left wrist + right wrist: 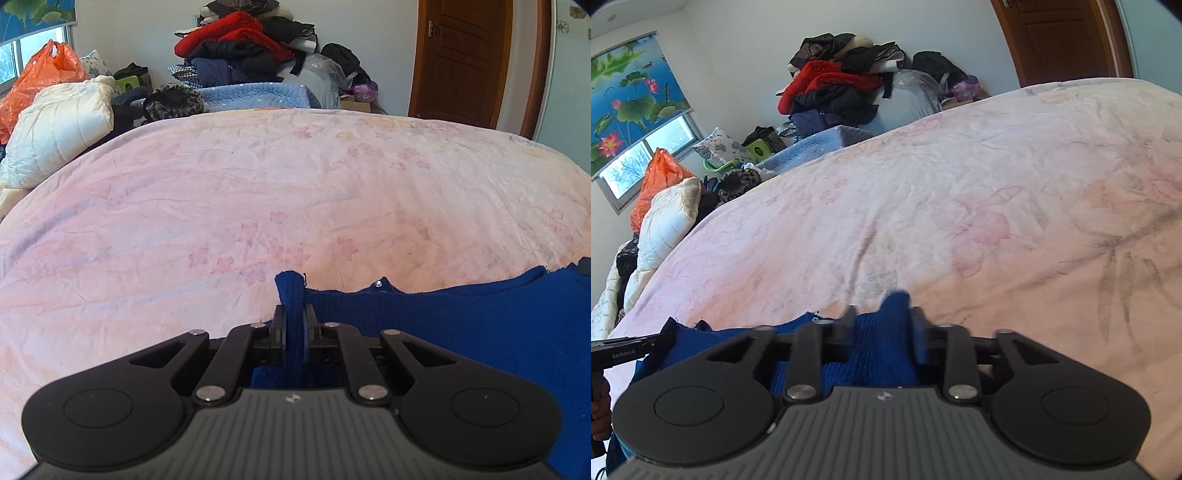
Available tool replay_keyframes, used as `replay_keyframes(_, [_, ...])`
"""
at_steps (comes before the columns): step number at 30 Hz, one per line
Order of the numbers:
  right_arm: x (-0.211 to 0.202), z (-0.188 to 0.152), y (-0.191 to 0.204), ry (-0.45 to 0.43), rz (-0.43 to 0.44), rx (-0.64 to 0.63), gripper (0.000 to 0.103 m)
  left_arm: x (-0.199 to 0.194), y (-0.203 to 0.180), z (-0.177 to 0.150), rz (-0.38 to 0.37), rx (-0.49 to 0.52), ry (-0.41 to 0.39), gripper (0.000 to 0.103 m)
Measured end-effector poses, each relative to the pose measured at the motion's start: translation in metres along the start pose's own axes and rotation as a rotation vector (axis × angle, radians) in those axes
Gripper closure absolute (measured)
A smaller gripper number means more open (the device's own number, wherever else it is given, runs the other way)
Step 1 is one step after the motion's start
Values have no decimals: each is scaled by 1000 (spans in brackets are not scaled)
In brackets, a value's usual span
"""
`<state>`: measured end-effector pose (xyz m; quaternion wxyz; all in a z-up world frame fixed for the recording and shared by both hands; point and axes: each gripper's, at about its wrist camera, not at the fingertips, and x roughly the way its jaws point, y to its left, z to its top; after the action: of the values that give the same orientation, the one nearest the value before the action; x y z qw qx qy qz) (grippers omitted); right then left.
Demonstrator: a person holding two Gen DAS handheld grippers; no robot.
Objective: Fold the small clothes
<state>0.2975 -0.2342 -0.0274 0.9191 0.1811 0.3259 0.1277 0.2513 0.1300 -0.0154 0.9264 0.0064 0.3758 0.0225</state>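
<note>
A dark blue knitted garment (461,332) lies at the near edge of the pink flowered bed cover (295,184). My left gripper (294,314) is shut on a narrow upright fold of it, and the fabric sticks up past the fingertips. In the right wrist view the same garment (879,343) bunches between the fingers of my right gripper (882,317). Those jaws stand apart, blurred, and do not pinch the cloth. The left gripper's body (628,349) shows at the left edge, held by a hand.
A heap of red and dark clothes (240,44) stands against the far wall. A white quilted jacket (59,125) and an orange bag (40,77) lie at the bed's left. A brown door (461,55) is at the right.
</note>
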Motion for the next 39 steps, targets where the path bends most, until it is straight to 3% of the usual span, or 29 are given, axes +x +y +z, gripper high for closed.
replay_keyframes(5, [-19,-1,14,-61,-68,-94,43,0,-2,1,27,-7,13,93])
replay_keyframes(8, [-34,-4,33,-87,-25,-203,39,-2,-3,1,34,-5,21,93])
replay_keyframes(10, [-38,-8,49,-45,27,-292,35,-2,-4,2,46,7,26,91])
replay_keyframes(12, [-36,-13,64,27,76,-358,32,-3,-4,1,59,10,27,83])
replay_keyframes(14, [-31,-19,73,64,77,-386,32,-3,-3,2,85,8,24,60])
replay_keyframes(16, [-24,-21,74,96,58,-375,32,-4,0,1,108,11,11,44])
replay_keyframes(17, [-21,-21,71,104,45,-353,32,-5,0,0,118,16,6,42])
replay_keyframes(22, [-16,-22,48,95,-25,-237,32,-12,4,-3,134,19,8,41])
replay_keyframes(25, [-29,-26,52,61,-42,-236,31,-18,4,-7,137,8,16,36])
replay_keyframes(31, [-50,-42,63,83,38,-264,24,-38,-10,-18,121,13,5,28])
replay_keyframes(34, [-49,-48,62,103,32,-284,20,-42,-20,-26,111,44,-1,26])
replay_keyframes(39, [-53,-50,53,91,-3,-254,20,-55,-27,-42,158,115,-30,26])
